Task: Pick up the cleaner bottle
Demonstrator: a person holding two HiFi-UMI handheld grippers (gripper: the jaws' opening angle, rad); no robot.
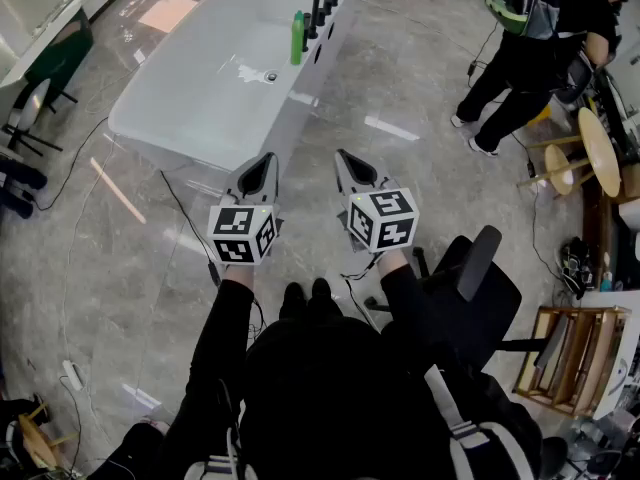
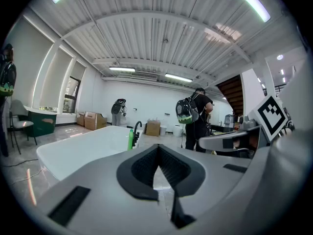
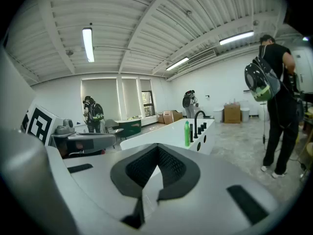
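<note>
Grey marble floor (image 1: 420,88) surrounds a white bathtub (image 1: 200,78), and the green cleaner bottle (image 1: 297,38) stands upright on its rim, just beside the black faucet (image 1: 322,3). Well short of the tub, the left gripper (image 1: 266,160) and right gripper (image 1: 344,158) hover side by side, each with its jaws pressed together on nothing.

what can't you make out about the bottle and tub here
Bottle label: too small in every view.
Tub near end: lower part behind the left gripper and right gripper in their own views.
Person, head view: cut by the top edge.
</note>
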